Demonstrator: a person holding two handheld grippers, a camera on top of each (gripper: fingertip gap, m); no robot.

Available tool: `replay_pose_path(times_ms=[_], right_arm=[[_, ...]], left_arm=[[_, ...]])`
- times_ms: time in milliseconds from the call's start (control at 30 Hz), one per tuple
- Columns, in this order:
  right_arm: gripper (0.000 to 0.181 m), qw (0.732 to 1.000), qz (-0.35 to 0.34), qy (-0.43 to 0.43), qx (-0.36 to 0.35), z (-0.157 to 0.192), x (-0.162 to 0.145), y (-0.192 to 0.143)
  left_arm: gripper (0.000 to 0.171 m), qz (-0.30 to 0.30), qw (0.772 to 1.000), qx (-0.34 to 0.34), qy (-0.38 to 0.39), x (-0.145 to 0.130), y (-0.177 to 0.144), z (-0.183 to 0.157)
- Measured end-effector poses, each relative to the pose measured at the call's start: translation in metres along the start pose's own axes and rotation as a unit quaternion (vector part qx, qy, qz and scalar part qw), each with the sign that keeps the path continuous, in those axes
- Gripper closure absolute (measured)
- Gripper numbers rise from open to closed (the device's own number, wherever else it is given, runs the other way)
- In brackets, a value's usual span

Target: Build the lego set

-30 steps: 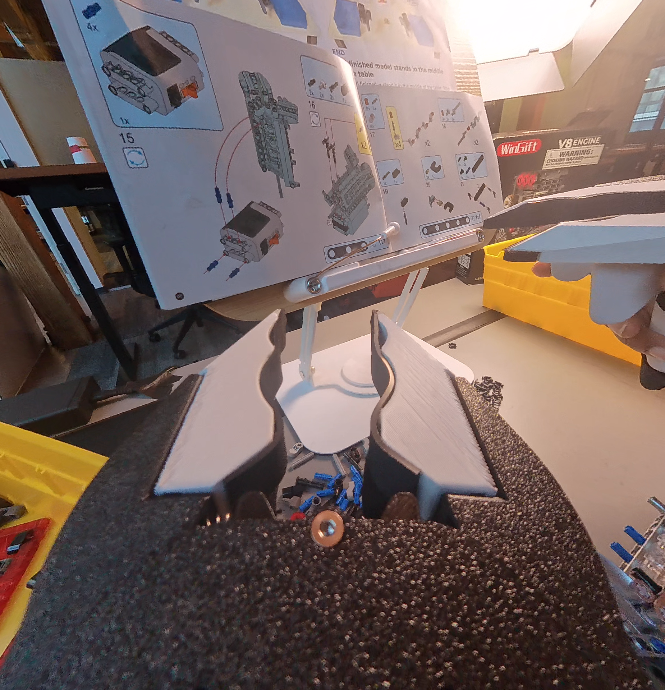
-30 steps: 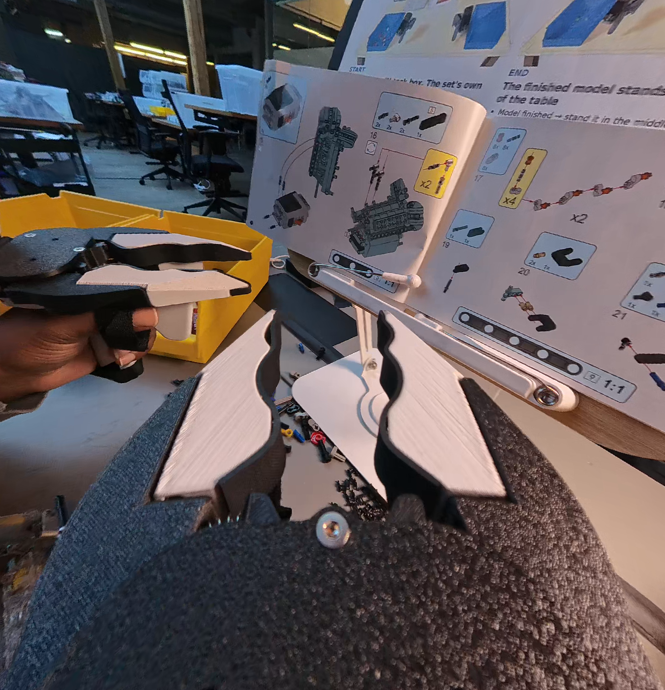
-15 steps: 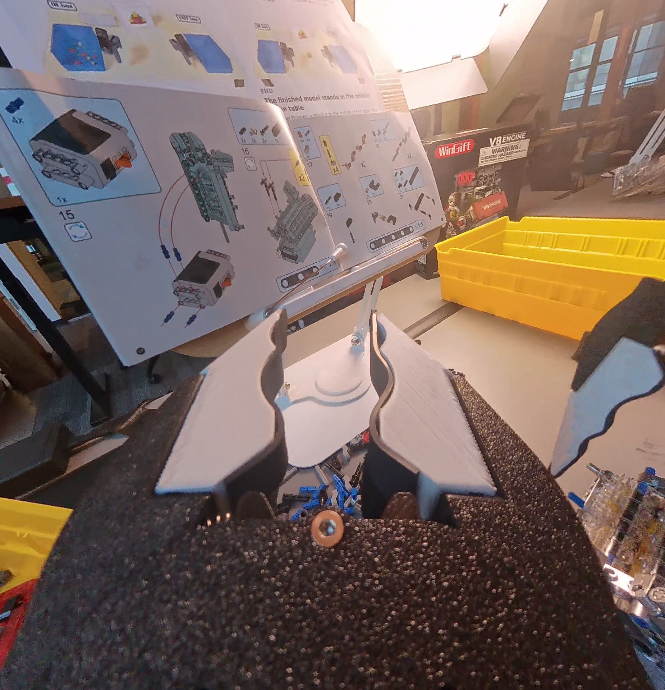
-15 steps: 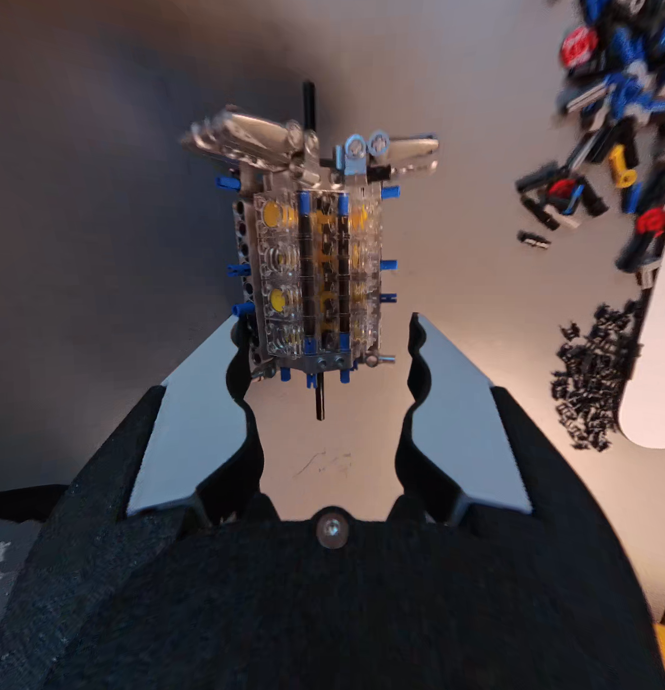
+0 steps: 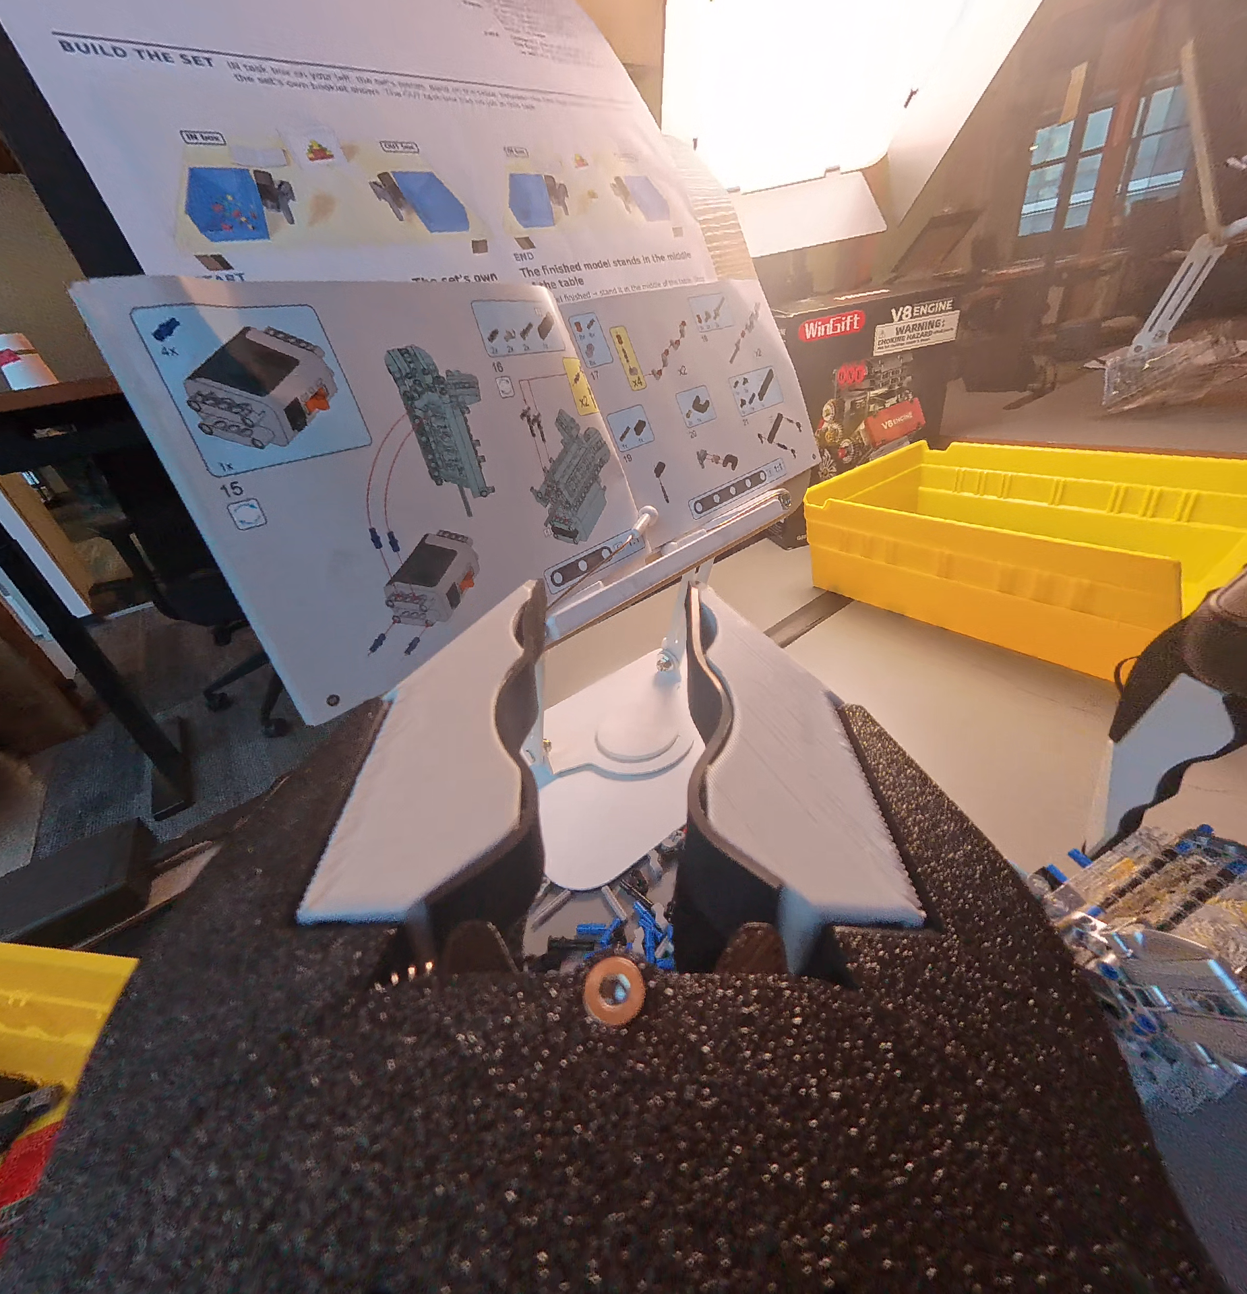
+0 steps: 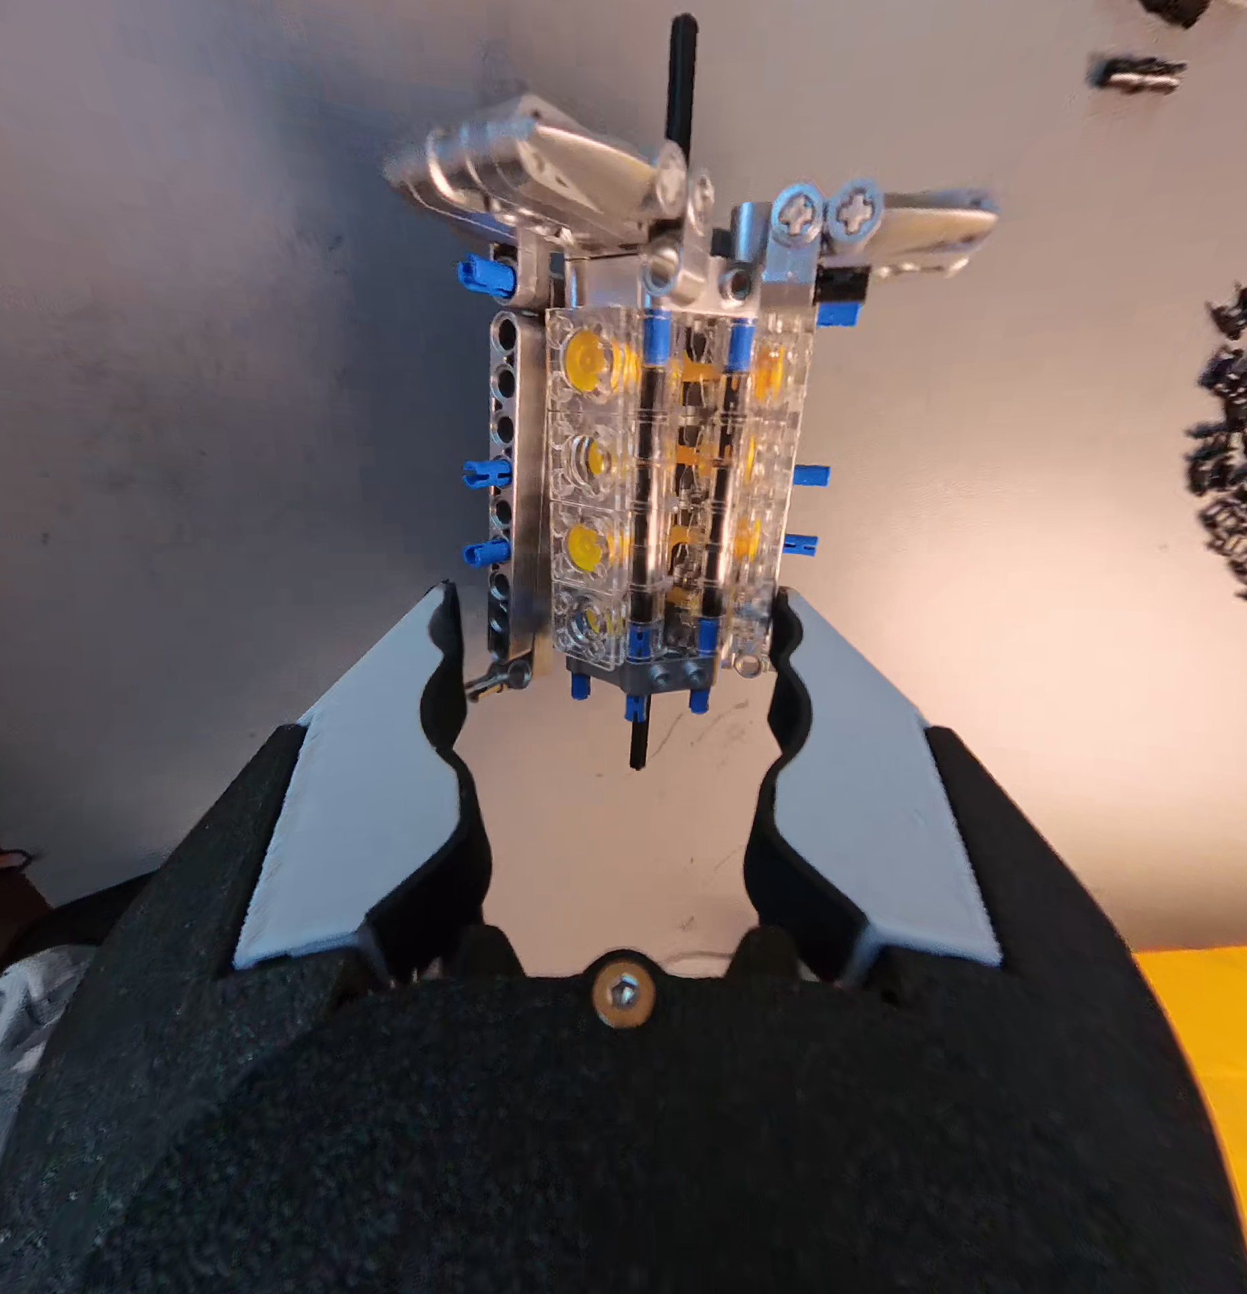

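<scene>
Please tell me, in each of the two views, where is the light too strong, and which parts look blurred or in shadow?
Left wrist view: the bright panel overhead is blown out and washes the instruction sheet's right edge; the brick engine model is smeared. Right wrist view: the table is shadowed on the left, warmly lit on the right; the loose black parts are blurred.

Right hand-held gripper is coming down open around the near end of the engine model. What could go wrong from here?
1. The right hand-held gripper straddles only the near end of the engine model; gripped there, the long body may tilt.
2. Blue pins jut from its sides; closing fingers could catch them.
3. The black axle sticks out toward the gripper and might get pushed.
</scene>
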State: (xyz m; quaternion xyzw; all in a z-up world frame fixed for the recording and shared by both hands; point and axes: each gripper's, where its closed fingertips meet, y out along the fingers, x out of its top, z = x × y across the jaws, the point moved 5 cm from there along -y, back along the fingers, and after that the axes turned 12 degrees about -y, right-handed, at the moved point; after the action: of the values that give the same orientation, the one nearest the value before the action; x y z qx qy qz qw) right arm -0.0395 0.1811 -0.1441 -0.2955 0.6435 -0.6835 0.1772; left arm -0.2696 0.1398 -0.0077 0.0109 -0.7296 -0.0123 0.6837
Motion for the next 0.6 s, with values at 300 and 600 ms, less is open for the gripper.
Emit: replay_pose_path(times_ms=[300, 600], right_arm=[[0.089, 0.998, -0.067, 0.008, 0.021, 0.021, -0.023, -0.017], [0.093, 0.994, -0.087, -0.031, 0.050, 0.059, -0.022, -0.024]], left_arm=[[0.133, 0.029, 0.999, -0.010, 0.023, -0.012, 0.007, -0.010], [0.134, 0.042, 0.999, -0.019, 0.017, -0.019, 0.011, -0.013]])
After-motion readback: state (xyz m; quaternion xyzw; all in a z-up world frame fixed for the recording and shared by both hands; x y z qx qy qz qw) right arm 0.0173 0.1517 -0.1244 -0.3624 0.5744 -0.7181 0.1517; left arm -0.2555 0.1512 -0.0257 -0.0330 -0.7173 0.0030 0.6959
